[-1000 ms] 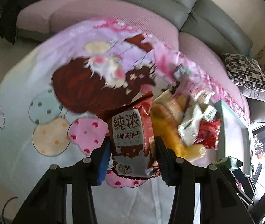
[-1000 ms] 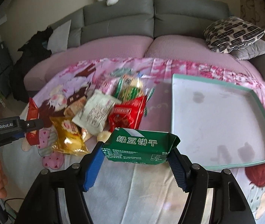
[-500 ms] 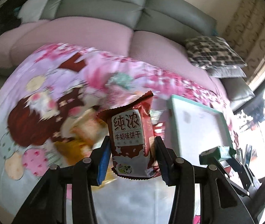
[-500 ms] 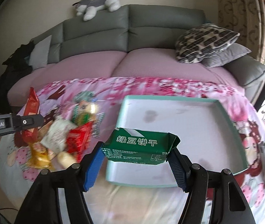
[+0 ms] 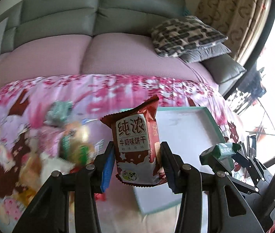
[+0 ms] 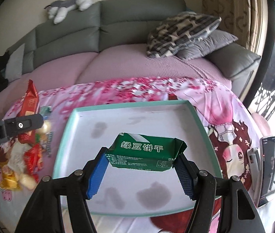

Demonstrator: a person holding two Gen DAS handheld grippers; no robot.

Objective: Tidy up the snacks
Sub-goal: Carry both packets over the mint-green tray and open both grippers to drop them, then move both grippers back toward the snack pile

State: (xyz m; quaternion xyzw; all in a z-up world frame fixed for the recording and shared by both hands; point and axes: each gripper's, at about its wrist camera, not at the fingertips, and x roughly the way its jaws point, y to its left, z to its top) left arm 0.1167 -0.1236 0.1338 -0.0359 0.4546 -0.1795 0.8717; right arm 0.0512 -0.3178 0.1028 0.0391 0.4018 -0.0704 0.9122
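Left tongs [image 5: 136, 160] grip brown packet [image 5: 135, 147]; snack pile [image 5: 63, 151] blurred.

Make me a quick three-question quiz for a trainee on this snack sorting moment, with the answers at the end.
1. True or false: the tray already holds a snack.
2. Which gripper holds the green packet? A) left B) right
3. Fill in: the left gripper holds a ____ biscuit packet.

Key: 1 false, its floor shows only stains. 2 B, the right gripper, jaws closed on its ends. 3 red.
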